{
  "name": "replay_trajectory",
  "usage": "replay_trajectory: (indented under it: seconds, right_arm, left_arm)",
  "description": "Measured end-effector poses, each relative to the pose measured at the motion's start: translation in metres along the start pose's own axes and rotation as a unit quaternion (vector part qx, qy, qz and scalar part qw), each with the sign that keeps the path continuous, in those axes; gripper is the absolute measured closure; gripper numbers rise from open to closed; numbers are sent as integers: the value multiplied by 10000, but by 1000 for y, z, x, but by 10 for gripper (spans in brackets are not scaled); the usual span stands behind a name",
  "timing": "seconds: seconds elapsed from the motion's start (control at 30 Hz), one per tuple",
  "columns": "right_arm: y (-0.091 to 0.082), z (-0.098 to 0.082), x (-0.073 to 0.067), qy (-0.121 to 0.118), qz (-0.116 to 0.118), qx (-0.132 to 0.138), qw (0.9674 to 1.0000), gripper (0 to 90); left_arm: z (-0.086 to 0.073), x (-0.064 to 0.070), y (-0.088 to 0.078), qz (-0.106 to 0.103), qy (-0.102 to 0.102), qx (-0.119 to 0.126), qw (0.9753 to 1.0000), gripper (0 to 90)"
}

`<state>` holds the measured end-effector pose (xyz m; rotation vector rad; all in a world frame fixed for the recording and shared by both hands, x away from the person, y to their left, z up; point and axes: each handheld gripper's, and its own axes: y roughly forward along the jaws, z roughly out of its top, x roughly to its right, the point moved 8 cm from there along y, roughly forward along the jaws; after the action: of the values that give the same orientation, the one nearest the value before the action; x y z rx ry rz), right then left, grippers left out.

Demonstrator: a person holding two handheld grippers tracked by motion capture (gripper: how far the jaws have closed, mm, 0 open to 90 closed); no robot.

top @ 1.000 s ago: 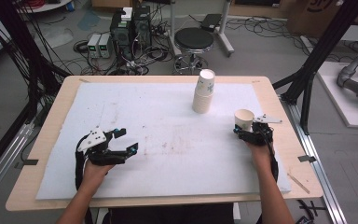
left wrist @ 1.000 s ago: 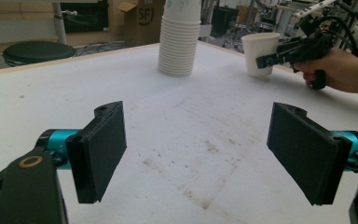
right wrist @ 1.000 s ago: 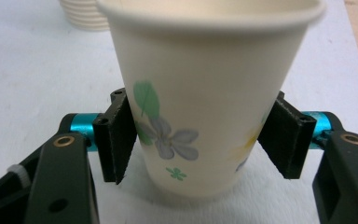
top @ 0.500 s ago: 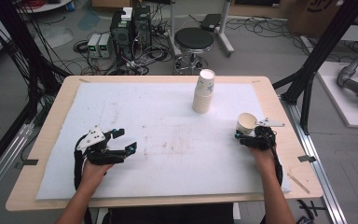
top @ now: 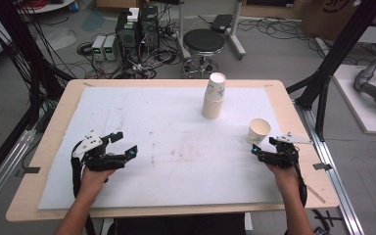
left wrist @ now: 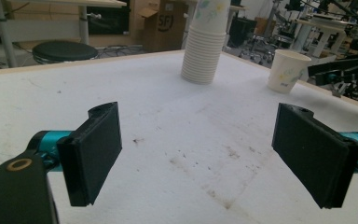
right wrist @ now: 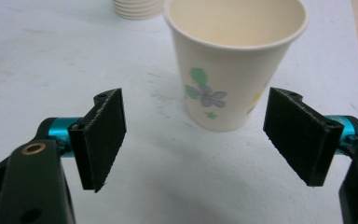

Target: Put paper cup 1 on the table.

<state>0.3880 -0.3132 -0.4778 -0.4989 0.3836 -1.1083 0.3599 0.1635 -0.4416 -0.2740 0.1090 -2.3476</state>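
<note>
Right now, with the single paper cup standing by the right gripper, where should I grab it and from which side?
Grip the paper cup across its middle wall, coming in level from the person's side, where the right gripper already faces it with open jaws. It stands upright, mouth up, and tapers downward, so squeeze lightly: thin walls probably crush easily.

I am working in a robotics lab, with black frame struts [top: 10,73] standing left of my grippers, computer boxes [top: 137,29] and tangled cables [top: 147,58] lying beyond my table [top: 54,112], and cardboard boxes [left wrist: 161,28] sitting farther off.
</note>
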Motion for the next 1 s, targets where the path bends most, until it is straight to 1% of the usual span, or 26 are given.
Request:
replay_trajectory:
  seconds: [0.03, 0.07, 0.1, 0.17, 0.2, 0.23, 0.3, 0.33, 0.37, 0.43, 0.5, 0.53, 0.6, 0.63, 0.8, 0.87, 0.97, 1.0]
  right_arm:
    - [-4, 0, -4, -13, 54, 62, 10000, 217]
    - [-9, 1, -8, -66, 147, 141, 9998, 217]
    - [-13, 3, -13, -62, 235, 242, 9994, 216]
    - [-22, 6, -23, -181, 467, 453, 9977, 211]
    - [-27, 7, -31, -209, 666, 548, 9961, 210]
    - [-29, 8, -35, -289, 735, 616, 9950, 209]
    - [-34, 13, -46, -455, 949, 804, 9912, 209]
    - [-36, 15, -49, -521, 996, 869, 9899, 210]
    - [-37, 18, -53, -577, 1059, 960, 9880, 210]
    - [-41, 25, -62, -700, 1231, 1139, 9833, 209]
    - [-42, 29, -71, -853, 1337, 1224, 9797, 210]
    - [-42, 30, -73, -893, 1380, 1252, 9784, 210]
    - [-41, 32, -77, -939, 1394, 1218, 9782, 210]
    - [-39, 32, -78, -972, 1412, 1213, 9777, 210]
    - [-34, 30, -81, -999, 1466, 1157, 9773, 210]
    - [-34, 29, -81, -981, 1476, 1111, 9779, 210]
    - [-33, 28, -80, -1000, 1482, 1091, 9778, 210]
    - [-34, 27, -80, -994, 1488, 1079, 9779, 210]
  left_arm:
    - [1, 0, -2, -33, -3, 35, 10000, 158]
    - [2, 0, -3, -36, 14, 59, 10000, 160]
    - [3, 0, -4, -35, 32, 78, 10000, 163]
    - [3, -1, -7, -31, 32, 96, 9999, 163]
    - [3, -1, -7, -30, 27, 103, 9999, 163]
    - [3, -1, -8, -59, 19, 128, 9999, 163]
    - [4, -2, -10, -81, 90, 119, 9999, 164]
    - [4, -2, -10, -97, 139, 139, 9998, 165]
    - [4, -3, -10, -88, 238, 153, 9996, 168]
    - [6, -3, -11, -52, 396, 237, 9989, 168]
    - [7, -3, -12, -77, 345, 259, 9990, 168]
    - [7, -3, -12, -68, 297, 258, 9992, 167]
    - [8, -3, -13, -66, 180, 282, 9994, 156]
    - [9, -3, -13, -59, 168, 299, 9994, 152]
    - [11, -3, -15, -38, 156, 350, 9993, 150]
    - [10, -2, -14, -61, 162, 338, 9993, 151]
    - [9, -1, -13, -92, 125, 317, 9994, 151]
    - [9, -1, -12, -97, 142, 309, 9994, 151]
